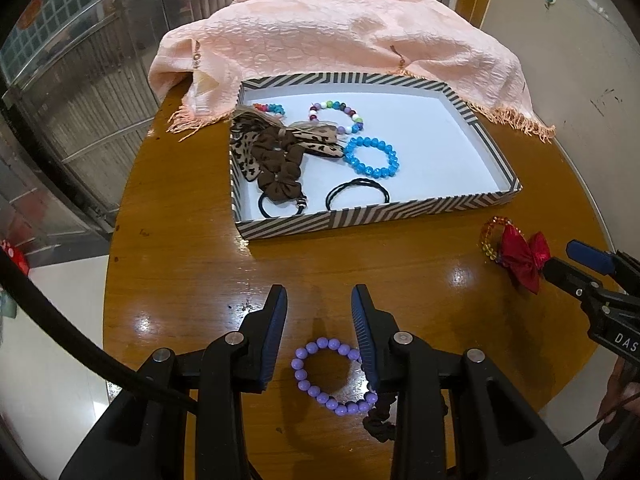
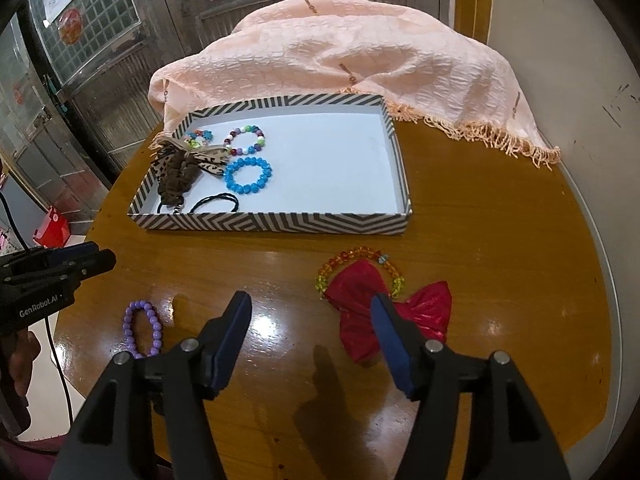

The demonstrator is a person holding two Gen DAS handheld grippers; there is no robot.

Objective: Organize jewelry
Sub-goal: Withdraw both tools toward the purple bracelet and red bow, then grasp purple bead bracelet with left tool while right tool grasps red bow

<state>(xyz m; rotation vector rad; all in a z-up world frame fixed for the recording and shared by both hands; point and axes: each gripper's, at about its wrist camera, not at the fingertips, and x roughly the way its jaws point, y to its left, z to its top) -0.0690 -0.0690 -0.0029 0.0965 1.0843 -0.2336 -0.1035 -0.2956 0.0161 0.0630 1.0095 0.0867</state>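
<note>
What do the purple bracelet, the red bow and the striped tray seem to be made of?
Purple bracelet: smooth round beads with a soft sheen, probably plastic or glass.
Red bow: glossy fabric, perhaps metallic; it creases and glints.
Tray: likely printed cardboard, with thin straight walls, matte stripes outside and a plain white inside.

Black plastic left tongs (image 1: pixel 319 294) with blue ribbed pads, silver pivot screws, black cable
</note>
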